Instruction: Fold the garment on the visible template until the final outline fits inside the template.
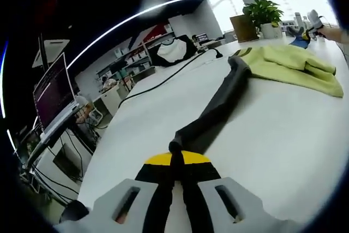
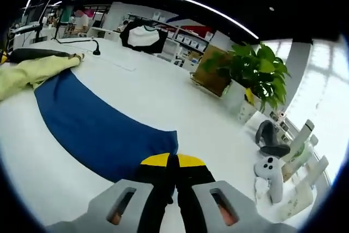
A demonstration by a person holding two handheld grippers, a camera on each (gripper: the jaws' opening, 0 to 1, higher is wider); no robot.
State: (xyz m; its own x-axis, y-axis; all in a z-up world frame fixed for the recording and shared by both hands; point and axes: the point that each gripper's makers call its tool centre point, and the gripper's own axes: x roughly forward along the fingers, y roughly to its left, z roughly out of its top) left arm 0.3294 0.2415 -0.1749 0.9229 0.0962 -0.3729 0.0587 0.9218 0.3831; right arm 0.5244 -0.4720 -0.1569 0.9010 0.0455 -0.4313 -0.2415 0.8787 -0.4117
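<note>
A yellow-green garment (image 1: 289, 61) lies on the white table (image 1: 272, 151), and its dark grey sleeve (image 1: 218, 110) stretches taut toward me. My left gripper (image 1: 174, 162) is shut on the end of that sleeve. In the right gripper view, a long blue cloth part (image 2: 92, 121) runs from the yellow-green garment (image 2: 32, 72) to my right gripper (image 2: 173, 162). The right gripper's jaws are shut on the blue part's near edge. The right gripper (image 1: 312, 21) also appears far off in the left gripper view, held by a hand beside a bit of blue cloth (image 1: 299, 41).
A potted plant (image 2: 253, 72) and a brown box (image 2: 210, 77) stand at the table's edge. A white controller (image 2: 270, 175) and bottles (image 2: 302, 145) lie to the right. A black cable (image 1: 163, 80) crosses the table. A laptop (image 1: 54, 94) stands beyond the left edge.
</note>
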